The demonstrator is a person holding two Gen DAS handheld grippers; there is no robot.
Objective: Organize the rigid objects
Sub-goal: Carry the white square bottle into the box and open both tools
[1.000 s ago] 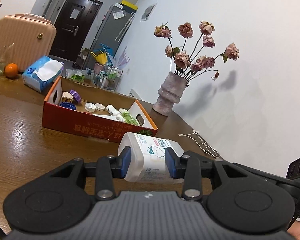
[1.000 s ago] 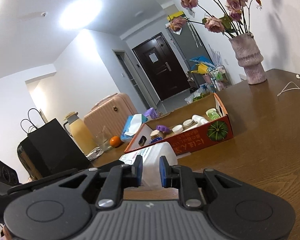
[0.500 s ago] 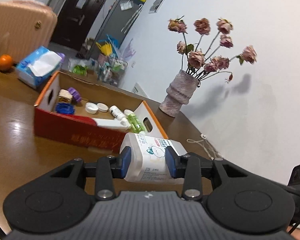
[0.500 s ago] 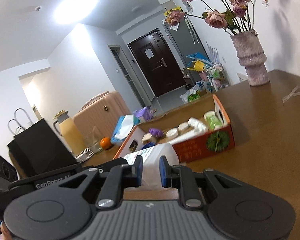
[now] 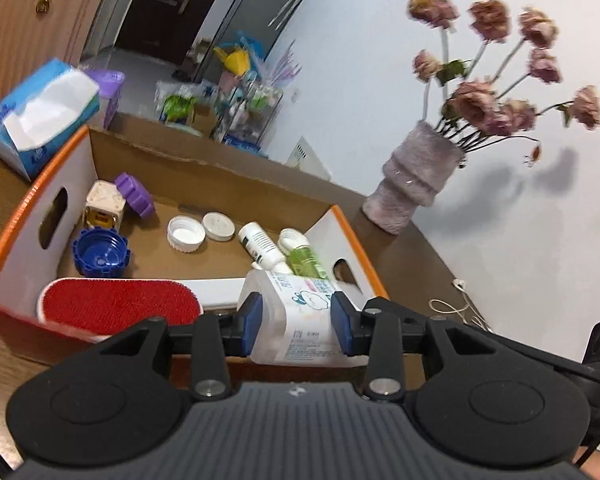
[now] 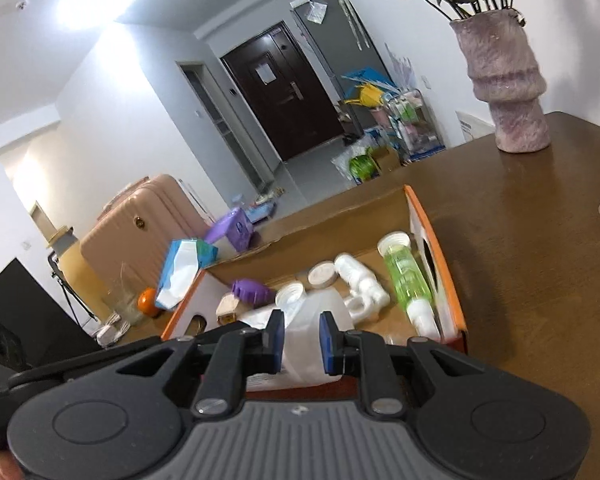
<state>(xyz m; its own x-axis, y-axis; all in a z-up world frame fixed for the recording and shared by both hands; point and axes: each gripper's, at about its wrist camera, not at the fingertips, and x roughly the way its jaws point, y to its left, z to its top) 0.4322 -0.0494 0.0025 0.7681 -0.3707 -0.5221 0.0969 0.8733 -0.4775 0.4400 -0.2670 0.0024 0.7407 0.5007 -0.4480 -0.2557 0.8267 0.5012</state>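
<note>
in the left wrist view the left gripper (image 5: 296,322) sat at lower centre, its blue pads (image 5: 253,318) closed against both sides of a white plastic bottle (image 5: 300,312) with a printed label. the right gripper (image 6: 302,338) in its own view clamped the same bottle (image 6: 314,328) from another side, its pads pressed to the pale body. the bottle hung over the near edge of the cardboard box (image 5: 204,168), which filled the middle left of the frame. inside the box lay a blue cap (image 5: 101,252), a purple cap (image 5: 134,196), two white lids (image 5: 186,234), a small white bottle (image 5: 260,246), a green bottle (image 5: 306,258) and what looked like a red-topped brush or pad (image 5: 116,304), though blur made that uncertain. the vase of dried roses (image 5: 416,180) stood on the wooden table (image 6: 540,264) at right, and a tissue pack (image 5: 40,116) at upper left.
</note>
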